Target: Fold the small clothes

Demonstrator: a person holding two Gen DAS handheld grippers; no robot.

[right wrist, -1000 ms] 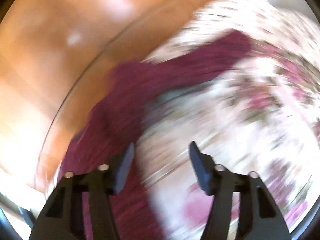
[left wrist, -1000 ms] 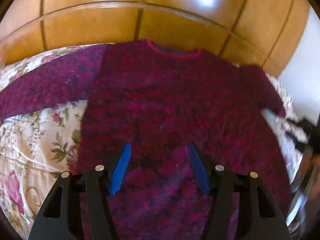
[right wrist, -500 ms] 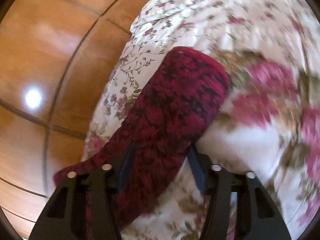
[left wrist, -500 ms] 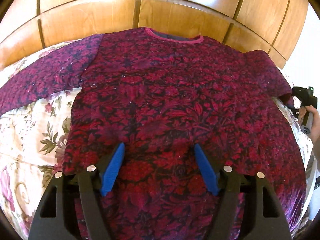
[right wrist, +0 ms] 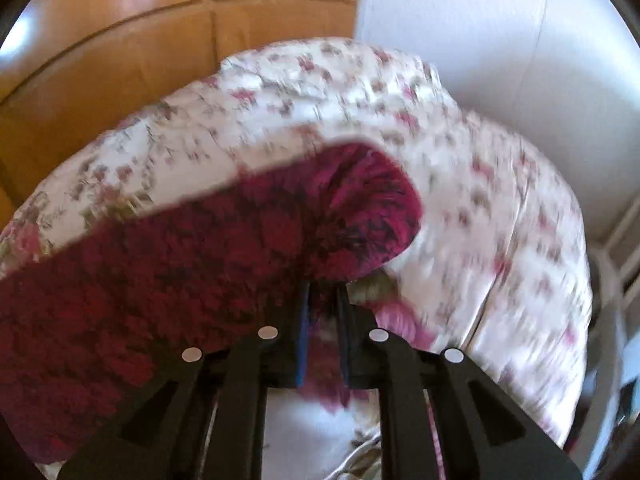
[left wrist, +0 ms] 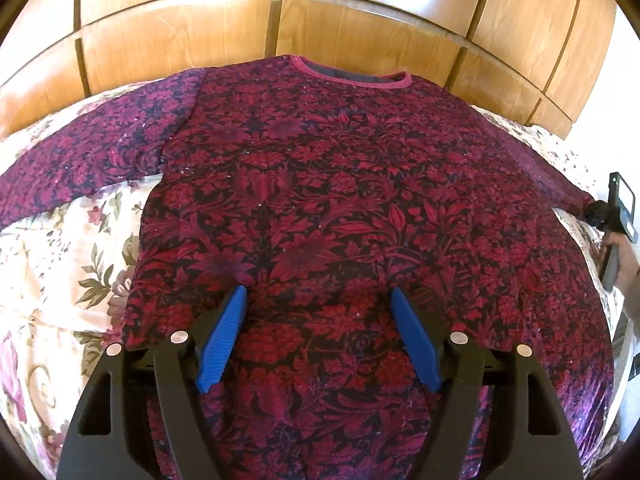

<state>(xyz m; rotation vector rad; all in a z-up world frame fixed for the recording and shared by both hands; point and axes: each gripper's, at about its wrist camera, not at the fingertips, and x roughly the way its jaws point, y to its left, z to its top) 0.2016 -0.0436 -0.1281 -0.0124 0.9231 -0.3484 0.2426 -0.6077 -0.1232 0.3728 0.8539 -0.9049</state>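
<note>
Red-and-purple floral sweater [left wrist: 320,208]: spread flat on the flowered bedspread [left wrist: 52,264], neckline toward the wooden headboard [left wrist: 180,36].
Left gripper [left wrist: 318,336]: above the sweater's lower middle, jaws opening, nothing between them.
Right gripper [left wrist: 600,214], left view: at the sweater's right cuff.
Right wrist view: right gripper [right wrist: 322,300] clenched on the sleeve cuff [right wrist: 360,216], over the bedspread [right wrist: 480,184].

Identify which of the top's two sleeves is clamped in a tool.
The sleeve on the right tool's side, pinched near its cuff. The other sleeve lies flat and untouched on the floral bedspread.
</note>
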